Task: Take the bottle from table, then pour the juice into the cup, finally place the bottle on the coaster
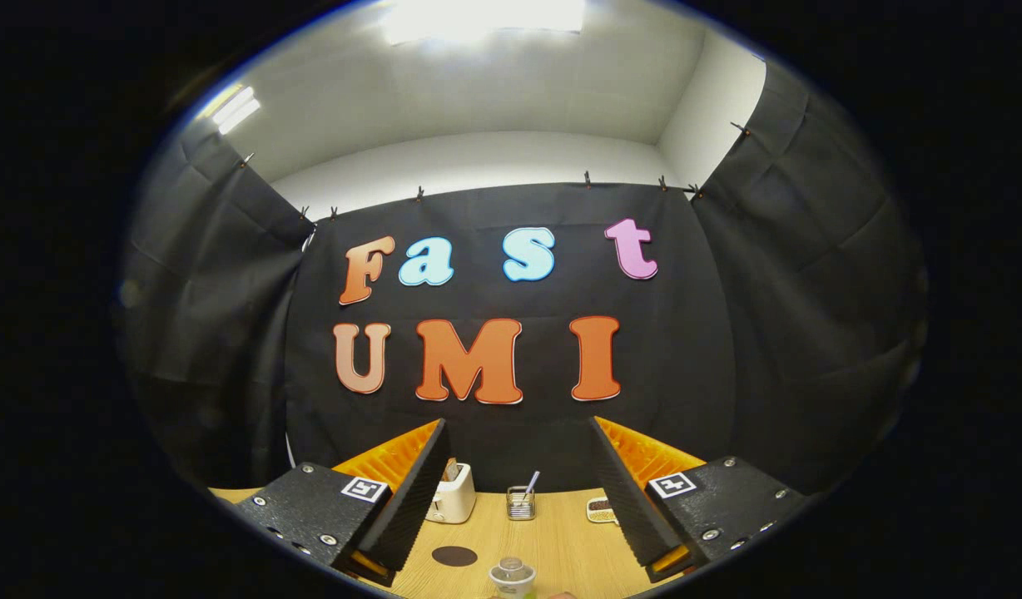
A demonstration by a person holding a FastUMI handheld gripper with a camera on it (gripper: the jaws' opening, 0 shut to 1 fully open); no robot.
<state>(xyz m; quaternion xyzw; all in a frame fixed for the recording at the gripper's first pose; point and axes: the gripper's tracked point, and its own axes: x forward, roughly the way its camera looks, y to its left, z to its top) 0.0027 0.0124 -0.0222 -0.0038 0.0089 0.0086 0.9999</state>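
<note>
Currently, gripper view: the gripper (515, 499) is held level above the tabletop (553, 541), looking toward the back wall. Its jaws stand wide apart with nothing between them; no finger touches anything.

Near edge of the tabletop, centred between the fingers and below them: a clear rounded cap with a pale green rim beneath it, probably the bottle (512, 576) seen from above. It is cut off at the near edge, so I cannot tell its body or fill level.

Just beyond the bottle and slightly left: the coaster (454, 556), a dark flat oval, lying bare on the wood, close to the left finger's tip but not touching it.

Back edge of the tabletop, against the black cloth: a white toaster (453, 495), partly hidden by the left finger; a small wire holder (520, 502) with a spoon-like handle sticking up, near the middle; a small flat dish (600, 509) with dark contents, partly hidden by the right finger.

The cup cannot be identified with certainty.
</note>
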